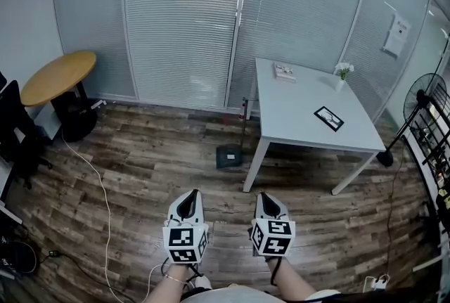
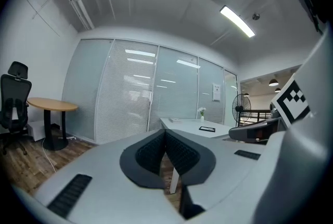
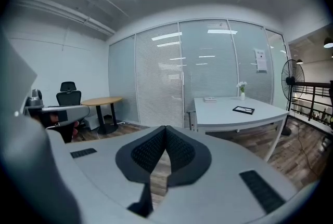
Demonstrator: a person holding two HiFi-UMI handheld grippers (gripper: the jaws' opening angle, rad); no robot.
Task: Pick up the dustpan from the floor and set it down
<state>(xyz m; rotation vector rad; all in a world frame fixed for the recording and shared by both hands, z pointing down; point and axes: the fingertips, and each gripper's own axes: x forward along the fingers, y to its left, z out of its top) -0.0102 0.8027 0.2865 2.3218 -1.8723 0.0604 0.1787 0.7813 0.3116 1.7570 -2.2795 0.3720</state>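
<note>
Both sets of jaws are sitting clenched, pad tips meeting with nothing between them. The left gripper [image 2: 165, 137] is showing only a sliver of wood through the gap below its tips, and the right gripper [image 3: 165, 132] is reading the same, empty and pressed together. In the head view the pair are hanging side by side, low and close to the person's body, tipping slightly down over the floor [image 1: 140, 161]. I'm calling that a carrying posture, not a reaching one, since nothing is near enough to grab. The dustpan [image 1: 228, 155] is lying well ahead of them on the wood, just beside the near leg of the table [image 1: 302, 108]. Its thin handle [image 1: 243, 119] is standing upright by that corner, probably parked there to be out of the walkway. So the pick-up is not yet begun. The person is going to need to close the distance and open a gripper, and that upright handle is looking like the easiest part to pinch.
</note>
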